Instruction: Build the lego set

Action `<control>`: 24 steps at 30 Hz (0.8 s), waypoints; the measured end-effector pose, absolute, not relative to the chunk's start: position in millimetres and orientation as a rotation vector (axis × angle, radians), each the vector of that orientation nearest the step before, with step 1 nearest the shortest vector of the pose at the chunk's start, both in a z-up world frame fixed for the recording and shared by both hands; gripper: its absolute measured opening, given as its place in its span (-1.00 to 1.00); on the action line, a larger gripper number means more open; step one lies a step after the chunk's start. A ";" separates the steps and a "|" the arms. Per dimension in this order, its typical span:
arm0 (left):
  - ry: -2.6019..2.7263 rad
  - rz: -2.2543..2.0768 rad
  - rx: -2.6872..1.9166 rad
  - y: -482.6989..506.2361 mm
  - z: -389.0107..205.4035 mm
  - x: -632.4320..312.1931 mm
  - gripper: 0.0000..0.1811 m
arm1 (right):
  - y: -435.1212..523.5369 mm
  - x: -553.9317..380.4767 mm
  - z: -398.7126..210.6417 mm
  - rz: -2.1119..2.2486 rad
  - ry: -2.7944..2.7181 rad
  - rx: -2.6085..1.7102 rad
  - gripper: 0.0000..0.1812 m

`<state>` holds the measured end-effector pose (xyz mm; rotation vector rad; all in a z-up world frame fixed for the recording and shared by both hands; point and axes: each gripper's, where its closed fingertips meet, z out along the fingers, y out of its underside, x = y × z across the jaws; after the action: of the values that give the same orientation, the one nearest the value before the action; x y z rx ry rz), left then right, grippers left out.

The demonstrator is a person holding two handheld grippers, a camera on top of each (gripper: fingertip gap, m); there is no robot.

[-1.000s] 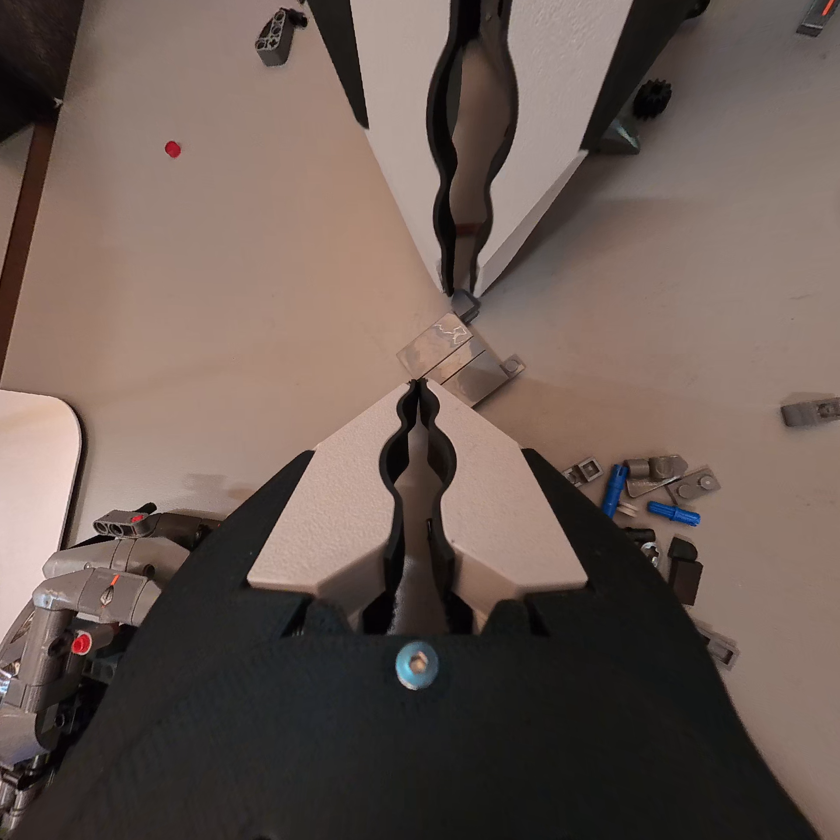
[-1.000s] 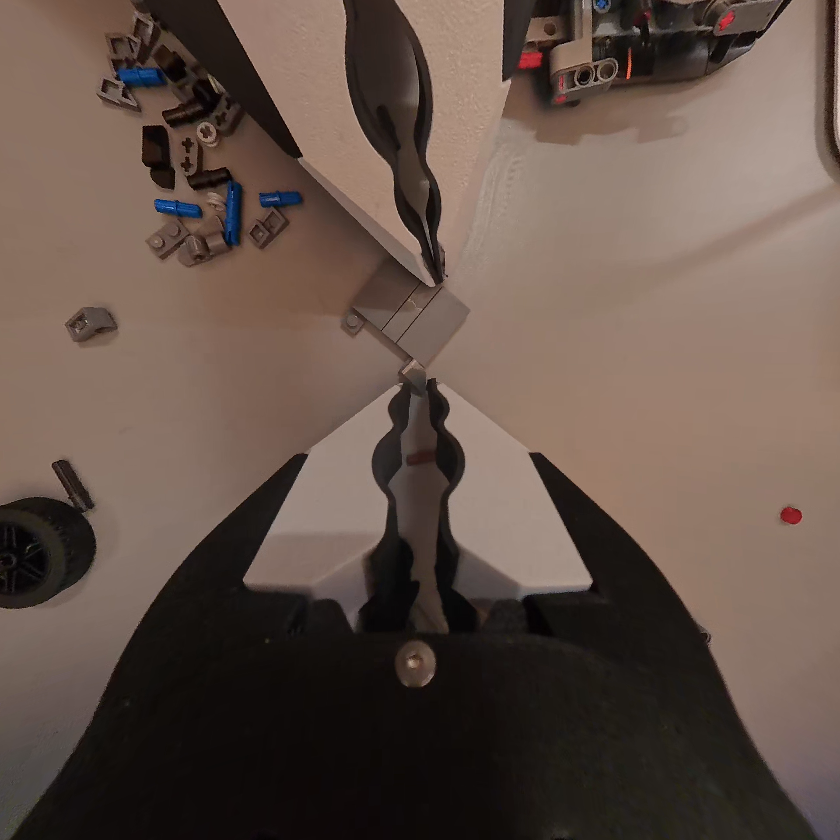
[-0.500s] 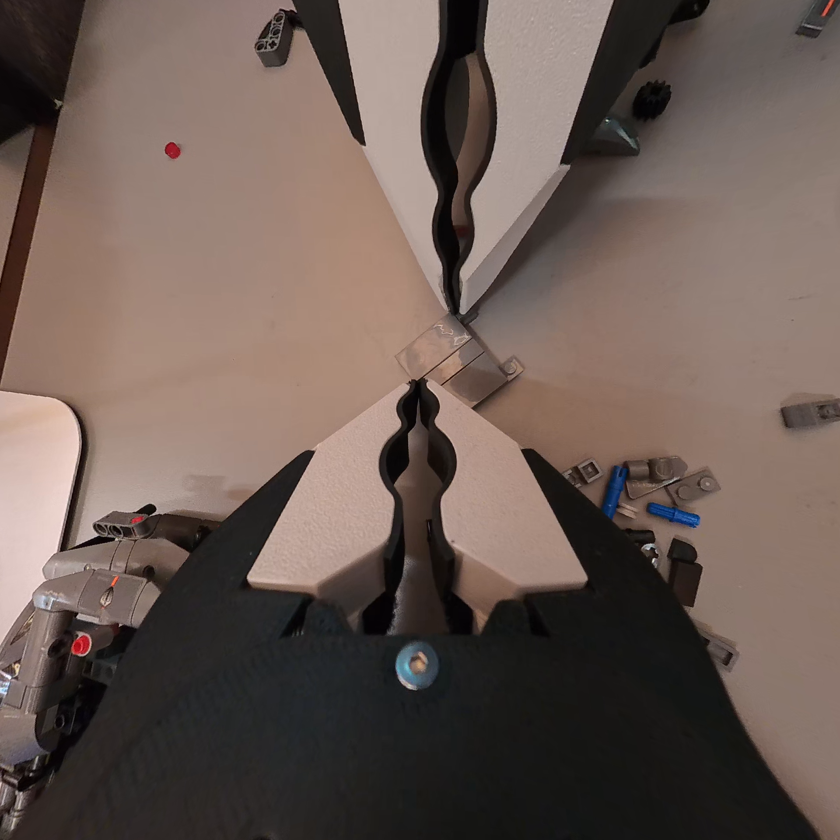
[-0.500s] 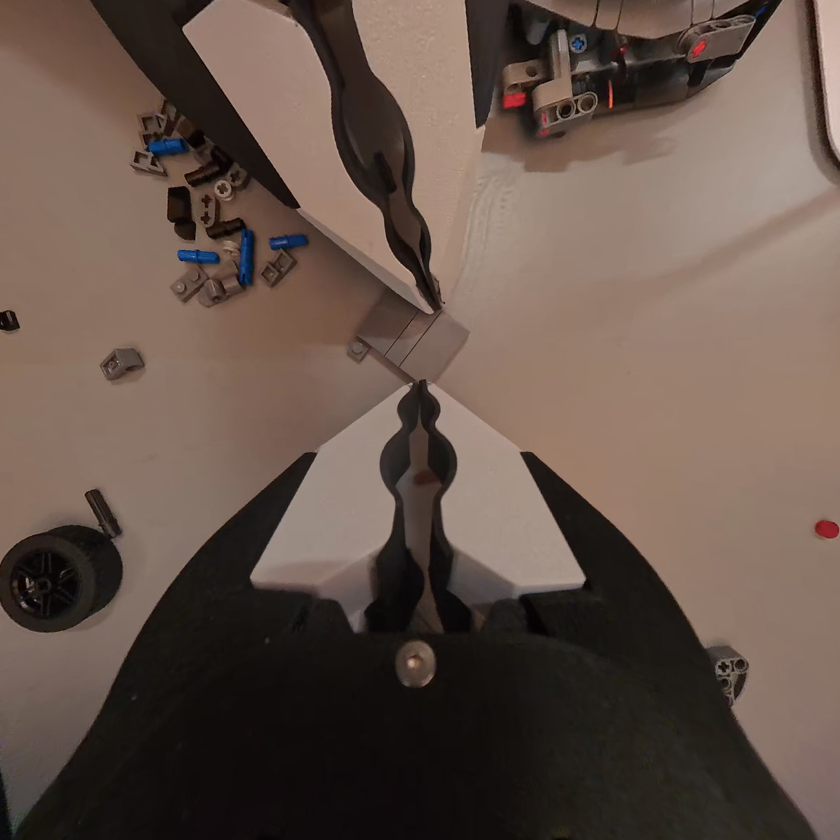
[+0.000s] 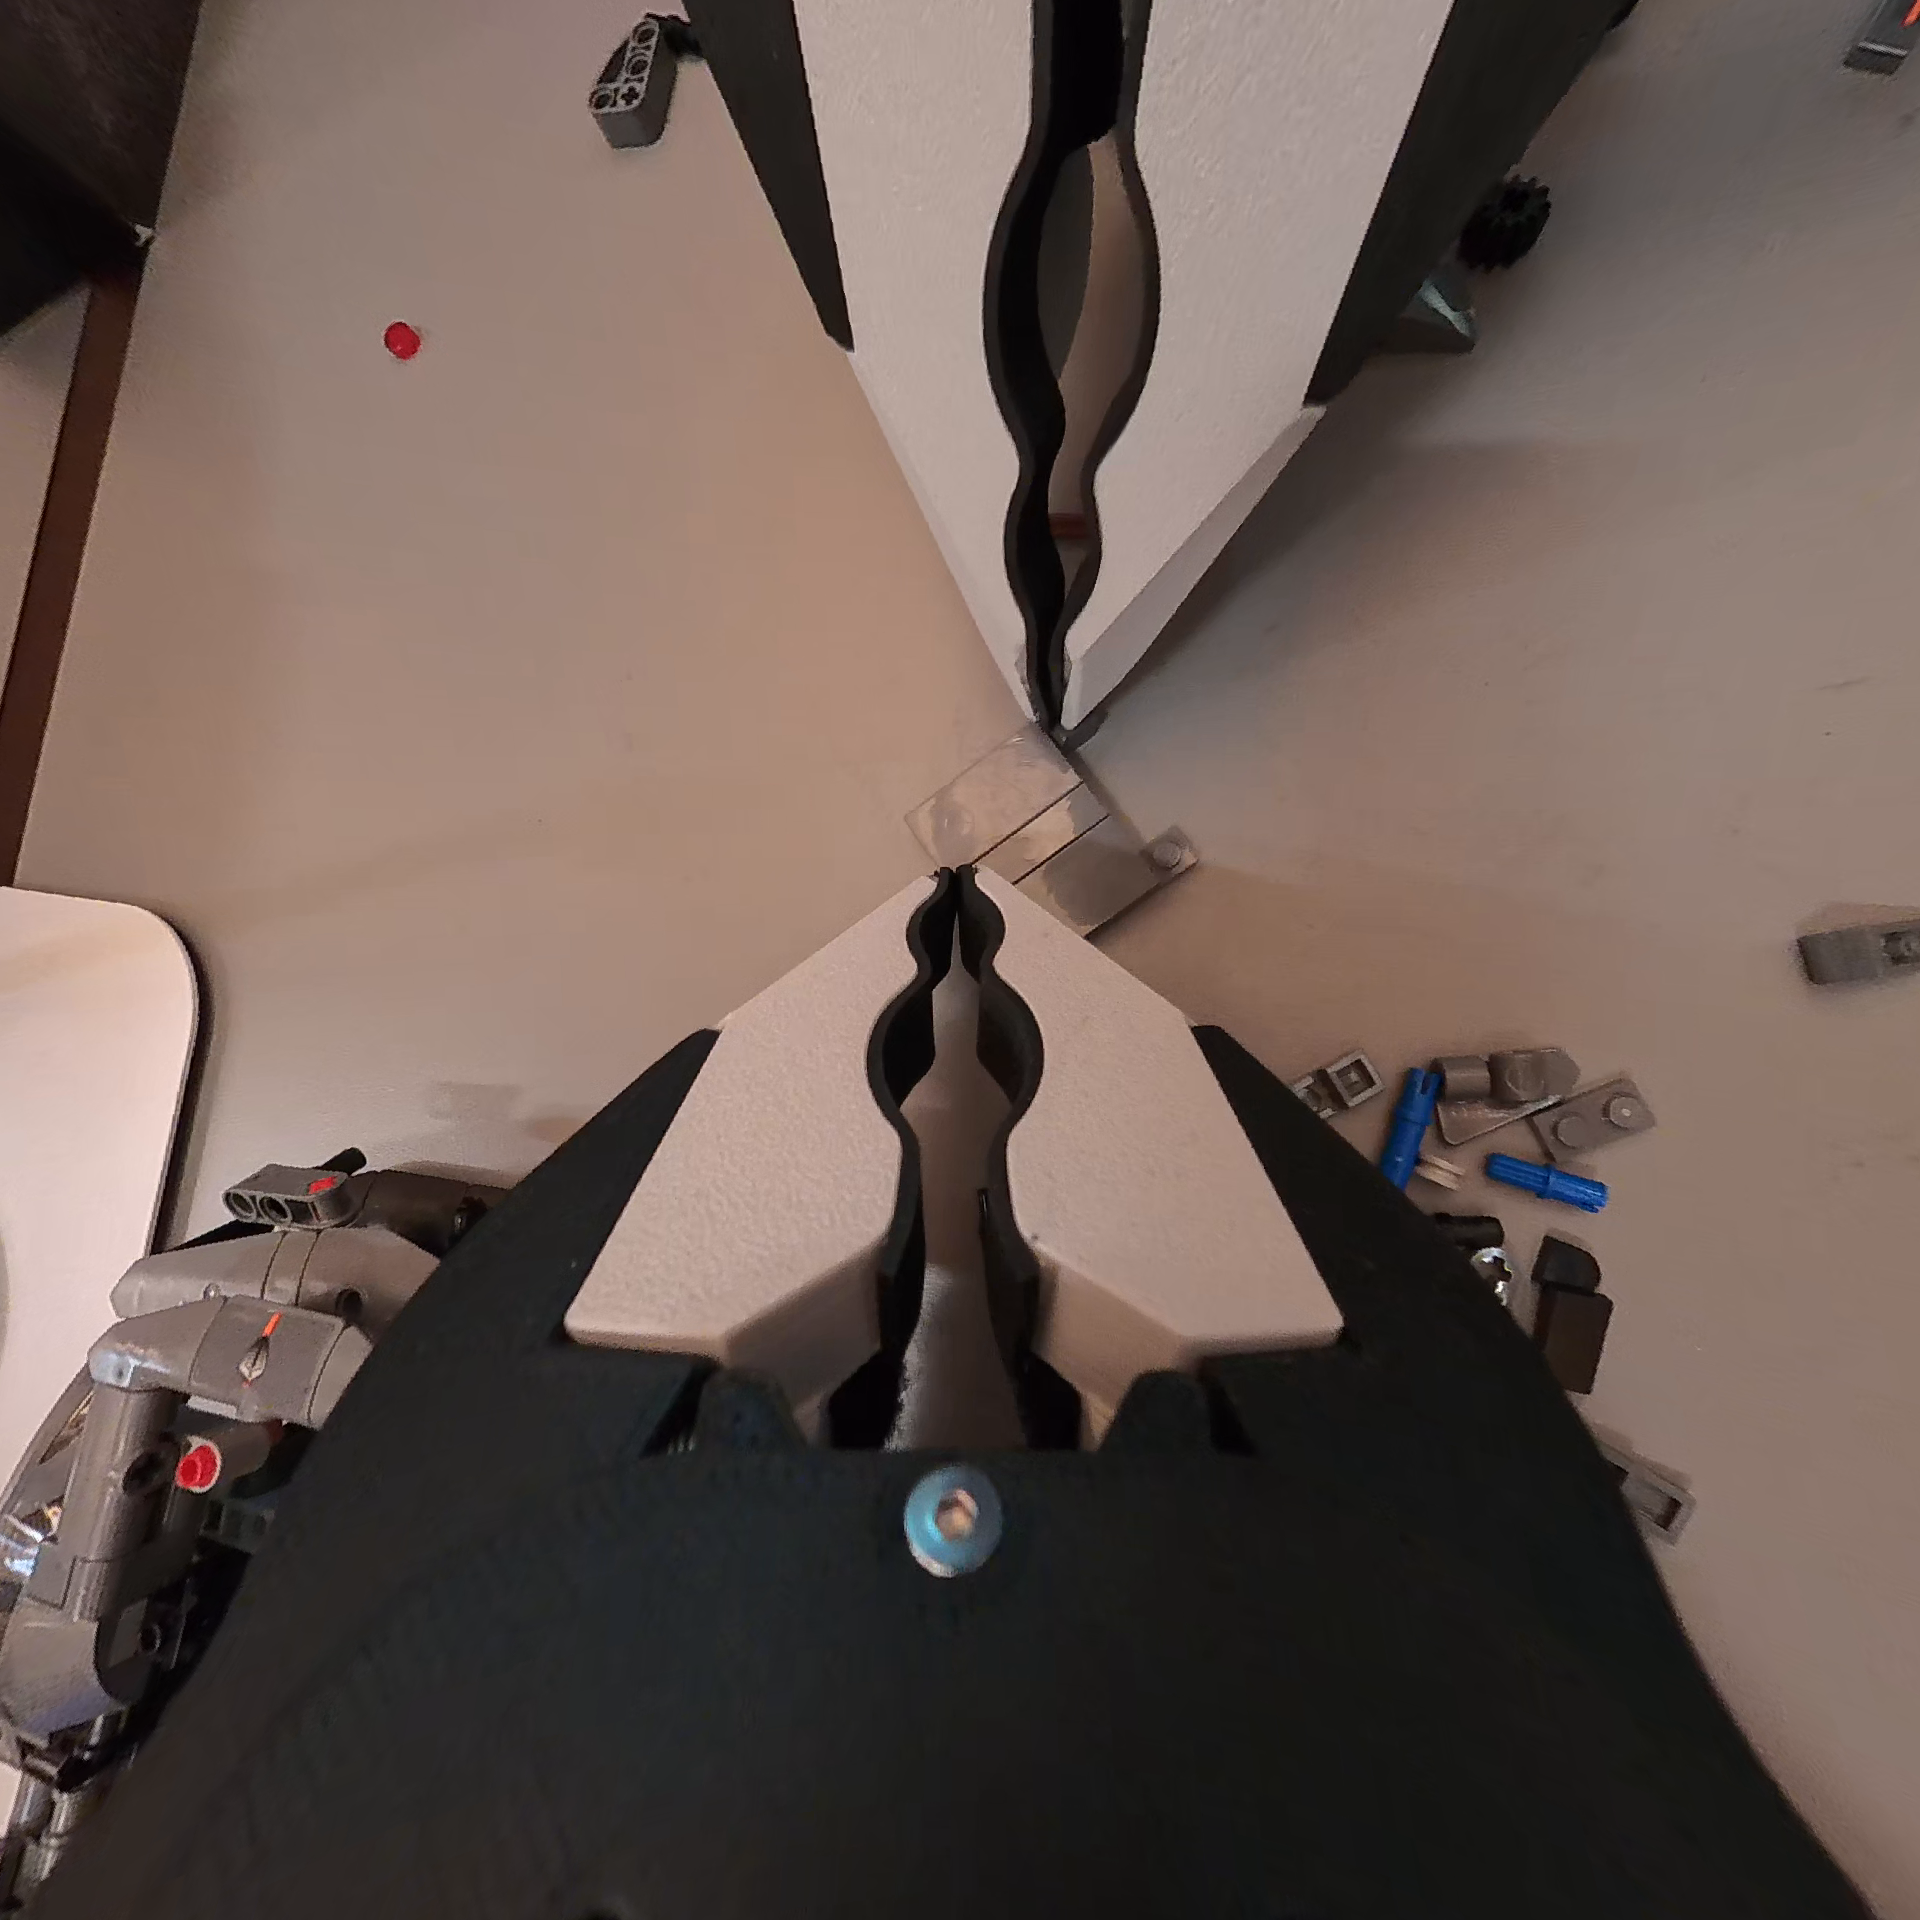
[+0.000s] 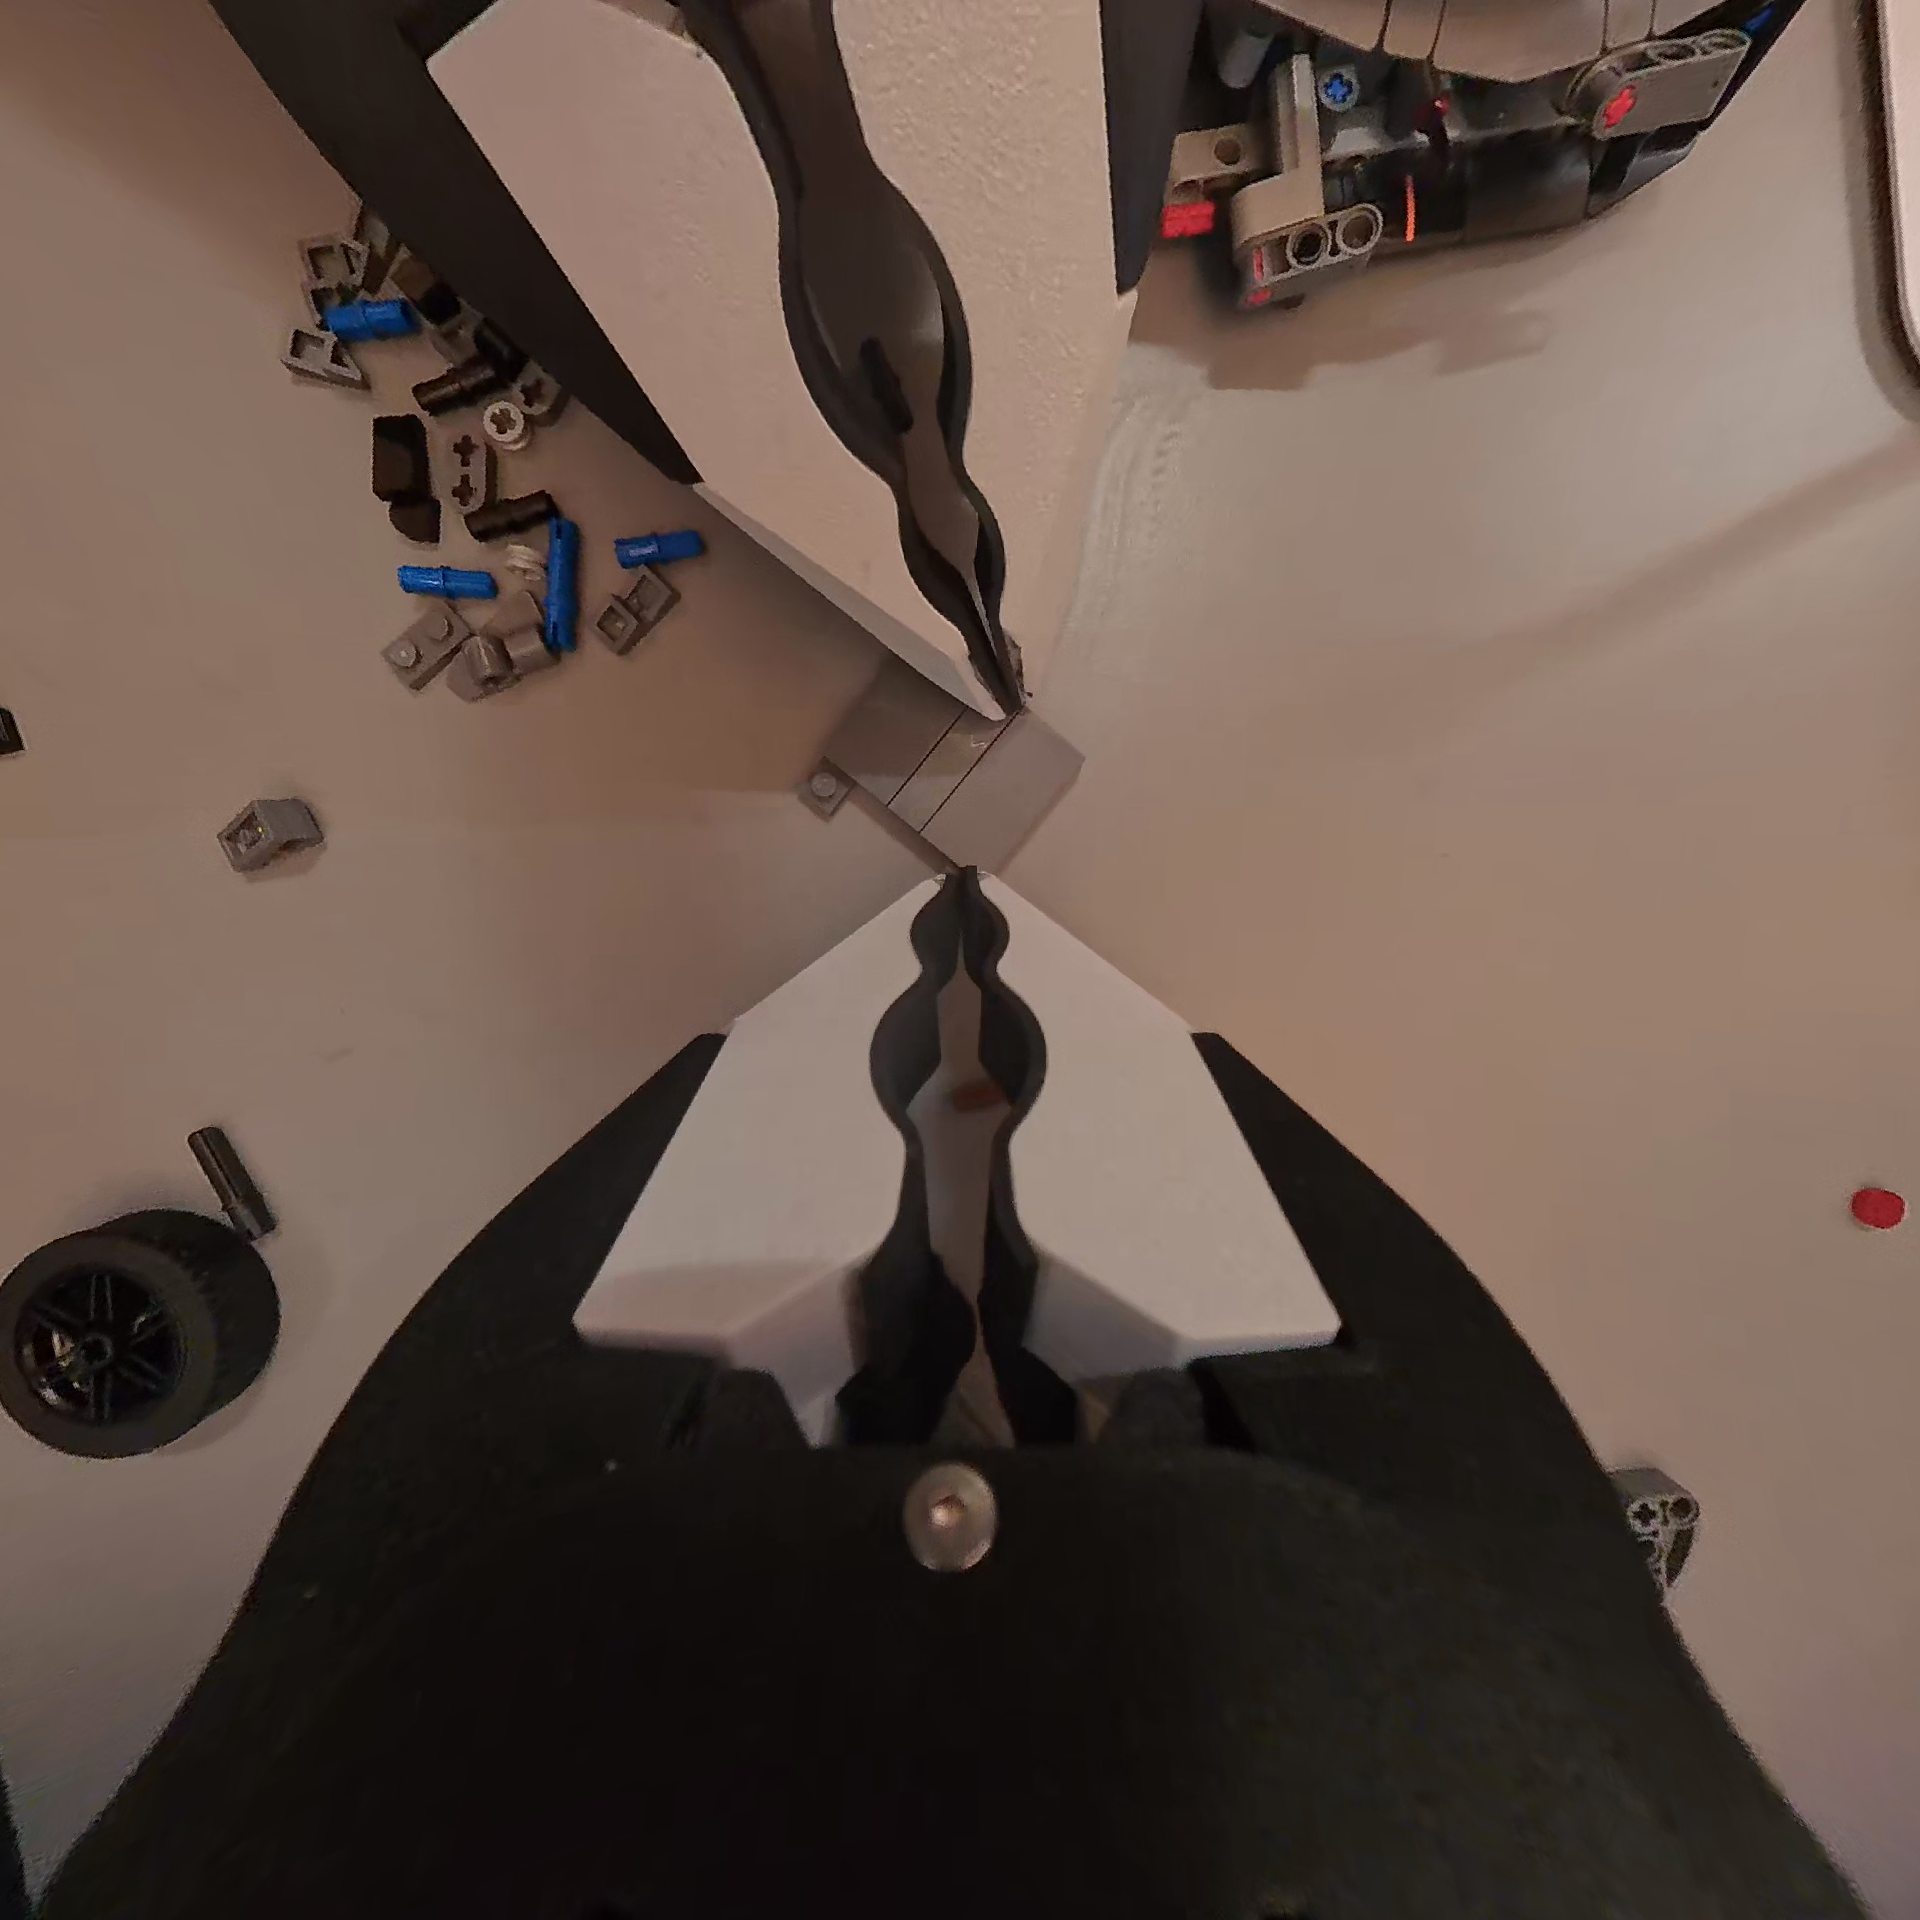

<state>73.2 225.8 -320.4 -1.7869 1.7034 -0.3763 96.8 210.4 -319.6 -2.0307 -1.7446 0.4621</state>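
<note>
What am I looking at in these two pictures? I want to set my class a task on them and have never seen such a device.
Each picture comes from a camera on a hand-held two-finger gripper, looking along its fingers. The left gripper and the right gripper face each other, both closed at opposite ends of a small grey Lego panel assembly just above the pale table. Around it lie loose grey, black and blue pieces, a black wheel, a red stud and a half-built grey model.
</note>
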 end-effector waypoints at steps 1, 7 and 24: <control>1.703 -0.374 -1.786 225.9 -320.4 73.1 -1.00 | 210.5 96.6 -319.6 0.467 -1.740 -2.036 -1.00; 1.696 -0.385 -1.785 226.0 -320.5 73.7 -1.00 | 211.1 96.5 -319.5 0.491 -1.715 -2.067 -1.00; 1.701 -0.367 -1.770 223.1 -320.4 81.0 -1.00 | 213.2 93.5 -319.7 0.481 -1.659 -2.129 -1.00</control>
<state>81.0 223.1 -320.4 -1.7699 1.7007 -0.3675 93.5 213.2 -319.7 -2.1294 -1.6594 0.4814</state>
